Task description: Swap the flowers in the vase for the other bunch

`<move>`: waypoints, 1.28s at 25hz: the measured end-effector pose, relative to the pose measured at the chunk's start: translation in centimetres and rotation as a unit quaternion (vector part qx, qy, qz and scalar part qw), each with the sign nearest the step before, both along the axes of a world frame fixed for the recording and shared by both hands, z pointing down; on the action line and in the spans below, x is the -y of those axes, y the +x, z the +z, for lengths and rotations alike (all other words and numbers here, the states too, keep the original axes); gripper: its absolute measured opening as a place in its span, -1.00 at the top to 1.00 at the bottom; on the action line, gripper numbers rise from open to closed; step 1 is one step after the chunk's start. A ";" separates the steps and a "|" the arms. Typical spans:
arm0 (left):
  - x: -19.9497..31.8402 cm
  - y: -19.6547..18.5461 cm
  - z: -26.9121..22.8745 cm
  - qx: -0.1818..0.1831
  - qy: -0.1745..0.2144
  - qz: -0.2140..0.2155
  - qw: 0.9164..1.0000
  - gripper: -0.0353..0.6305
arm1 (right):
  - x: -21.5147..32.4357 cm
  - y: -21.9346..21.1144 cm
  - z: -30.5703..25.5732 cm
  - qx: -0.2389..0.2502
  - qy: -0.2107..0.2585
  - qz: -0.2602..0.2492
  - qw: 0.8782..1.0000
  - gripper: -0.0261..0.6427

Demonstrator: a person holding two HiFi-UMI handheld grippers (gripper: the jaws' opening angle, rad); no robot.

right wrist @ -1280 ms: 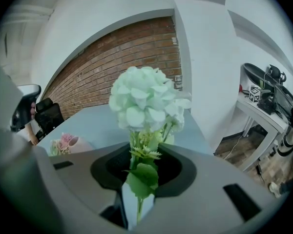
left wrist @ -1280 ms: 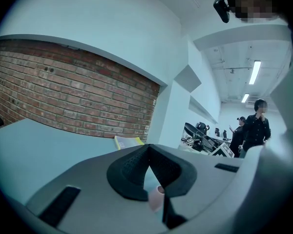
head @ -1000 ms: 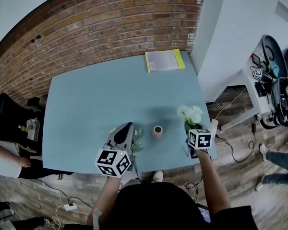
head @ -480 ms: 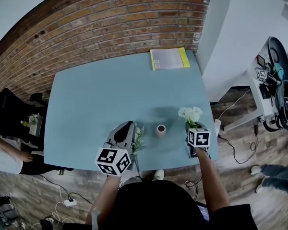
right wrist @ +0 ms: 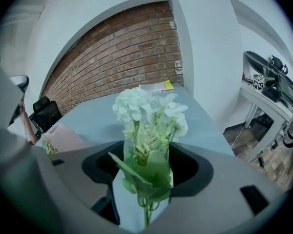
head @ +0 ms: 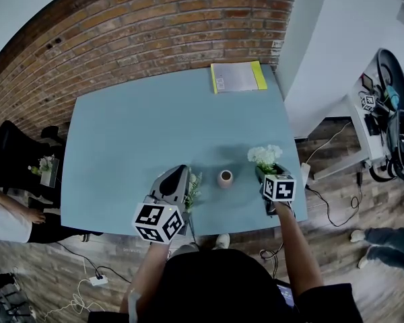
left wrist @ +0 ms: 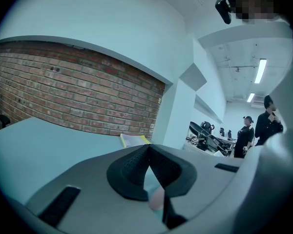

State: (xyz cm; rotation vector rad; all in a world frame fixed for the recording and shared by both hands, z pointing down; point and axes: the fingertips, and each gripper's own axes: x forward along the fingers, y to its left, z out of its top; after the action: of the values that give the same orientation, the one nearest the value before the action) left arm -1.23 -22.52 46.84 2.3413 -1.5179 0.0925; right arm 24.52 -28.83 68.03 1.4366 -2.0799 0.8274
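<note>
A small pink vase [head: 225, 177] stands empty near the front of the blue table [head: 135, 140]. It also shows in the left gripper view [left wrist: 157, 199] and the right gripper view [right wrist: 63, 136]. A bunch of white flowers [head: 266, 157] [right wrist: 149, 111] has its green stems between the jaws of my right gripper [head: 268, 173] [right wrist: 146, 167]. Those jaws have just been opening, and the pads stand clear of the stems. My left gripper [head: 178, 173] [left wrist: 147, 147] is shut, tips touching. A smaller pale bunch [head: 192, 191] lies by its right side; whether it touches the gripper I cannot tell.
A yellow-edged book [head: 238, 78] lies at the table's far right corner. A white desk [head: 363, 113] with gear stands to the right, and cables [head: 323, 204] run over the wooden floor. People are at the left edge [head: 7, 221] and the lower right [head: 390, 244].
My right gripper has sunk a little toward the table with the white bunch. The left gripper and the vase have not moved.
</note>
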 end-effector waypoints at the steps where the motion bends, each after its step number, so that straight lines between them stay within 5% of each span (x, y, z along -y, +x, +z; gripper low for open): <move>1: 0.0 -0.1 0.0 -0.001 0.000 0.000 1.000 0.88 | 0.0 -0.1 0.0 0.004 0.001 0.000 1.000 0.09; 12: 0.0 -0.1 -0.2 -0.010 0.003 0.004 1.000 0.88 | -0.3 -0.6 -1.0 0.022 0.010 0.004 1.000 -0.17; 32: -1.0 -1.6 -0.6 -0.022 0.004 -0.001 1.000 0.88 | -1.1 -1.4 -7.0 0.016 0.073 -0.014 0.997 -0.18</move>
State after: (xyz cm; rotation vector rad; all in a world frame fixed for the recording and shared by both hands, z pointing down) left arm -2.87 -21.50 46.19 2.3317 -1.5031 0.0339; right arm 23.08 -27.73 60.99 1.4740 -2.2198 0.7044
